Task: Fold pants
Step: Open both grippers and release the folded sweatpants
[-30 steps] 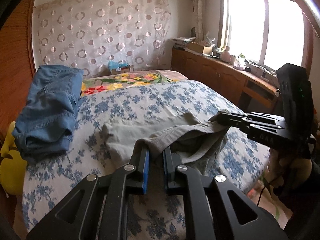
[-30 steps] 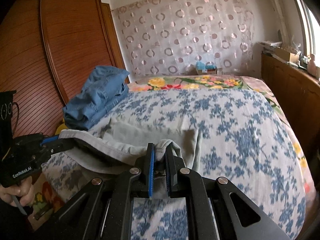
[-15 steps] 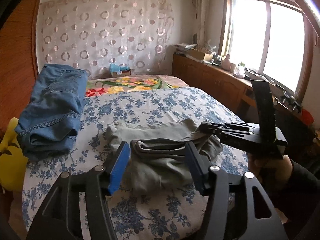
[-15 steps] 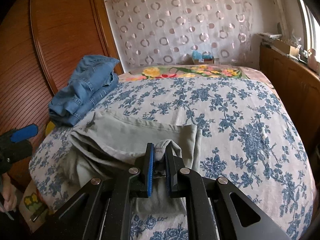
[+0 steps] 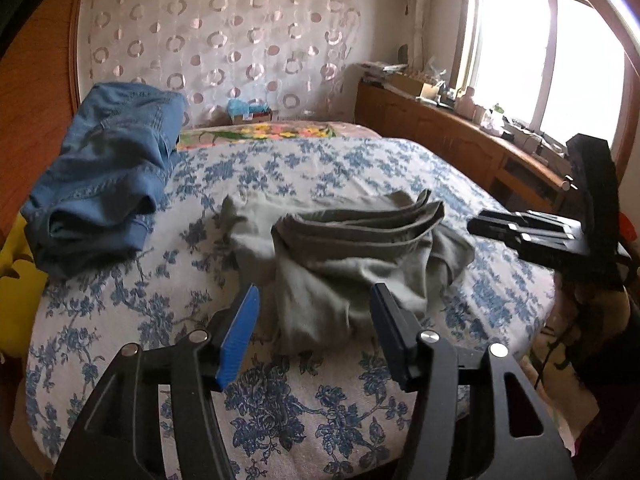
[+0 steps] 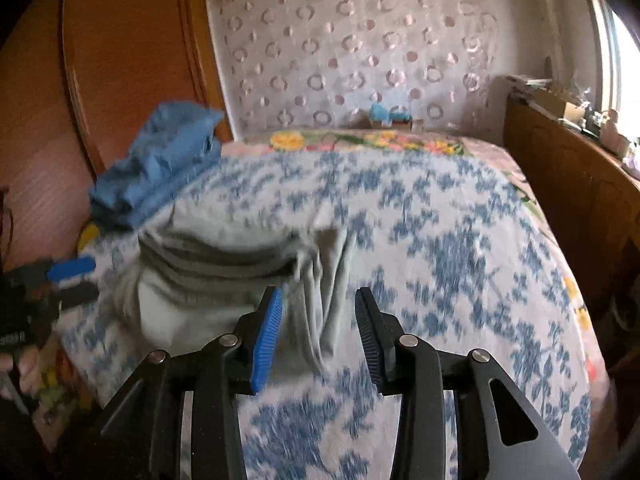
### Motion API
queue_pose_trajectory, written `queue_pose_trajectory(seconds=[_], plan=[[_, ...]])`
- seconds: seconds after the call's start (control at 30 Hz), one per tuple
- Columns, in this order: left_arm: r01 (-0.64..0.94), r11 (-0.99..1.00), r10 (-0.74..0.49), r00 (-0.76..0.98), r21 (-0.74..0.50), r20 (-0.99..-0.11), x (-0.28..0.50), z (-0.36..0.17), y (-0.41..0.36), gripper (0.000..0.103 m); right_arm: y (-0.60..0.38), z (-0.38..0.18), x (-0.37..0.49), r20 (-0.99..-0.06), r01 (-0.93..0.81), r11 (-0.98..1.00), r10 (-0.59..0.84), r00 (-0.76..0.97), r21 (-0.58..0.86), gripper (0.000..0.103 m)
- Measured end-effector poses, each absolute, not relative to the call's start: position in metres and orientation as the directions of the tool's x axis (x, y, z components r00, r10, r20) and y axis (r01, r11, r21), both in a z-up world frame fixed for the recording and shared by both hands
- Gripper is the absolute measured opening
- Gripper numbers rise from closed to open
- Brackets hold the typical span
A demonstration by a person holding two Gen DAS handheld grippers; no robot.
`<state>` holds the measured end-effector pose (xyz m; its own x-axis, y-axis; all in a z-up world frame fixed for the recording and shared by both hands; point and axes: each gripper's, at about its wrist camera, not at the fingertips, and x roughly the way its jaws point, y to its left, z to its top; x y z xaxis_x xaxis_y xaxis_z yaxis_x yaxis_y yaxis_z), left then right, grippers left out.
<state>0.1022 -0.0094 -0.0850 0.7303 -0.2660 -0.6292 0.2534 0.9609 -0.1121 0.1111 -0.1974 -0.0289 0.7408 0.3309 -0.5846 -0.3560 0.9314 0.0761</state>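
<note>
While the grey-green pants (image 5: pixel 352 248) lie bunched in a folded heap on the bed (image 5: pixel 320 160), near its front edge, both pairs of tongs hang just off that edge and hold nothing. The left tongs (image 5: pixel 314 332) stand open, blue pad and black pad spread to either side of the heap's near end, with the cloth seen between them but not pressed. The right tongs (image 6: pixel 318 326) are opening; a hanging fold of the pants shows in the gap, and neither pad touches it. In the left wrist view the right tongs (image 5: pixel 520 232) appear off the bed's right side, apart from the pants. Several stacked layers of hem or waistband show along the heap's top. A folded pair of blue jeans (image 5: pixel 108 176) sits at the bed's left edge, against the wooden wardrobe (image 6: pixel 120 60), well apart from the pants. The right wrist view is blurred.
</note>
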Motion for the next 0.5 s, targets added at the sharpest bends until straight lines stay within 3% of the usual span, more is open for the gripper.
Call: queue_pose_trajectory(seconds=[0.37, 0.5], plan=[[0.224, 0.969, -0.231, 0.693, -0.101, -0.683, 0.115, -0.107, -0.011, 0.058, -0.197, -0.052, 0.128, -0.654, -0.381, 0.916, 0.367, 0.662, 0.129, 0.039], [0.237, 0.966, -0.240, 0.678, -0.103, -0.695, 0.119, -0.110, -0.014, 0.048, -0.195, -0.054, 0.132, -0.653, -0.385, 0.912, 0.380, 0.655, 0.143, 0.039]])
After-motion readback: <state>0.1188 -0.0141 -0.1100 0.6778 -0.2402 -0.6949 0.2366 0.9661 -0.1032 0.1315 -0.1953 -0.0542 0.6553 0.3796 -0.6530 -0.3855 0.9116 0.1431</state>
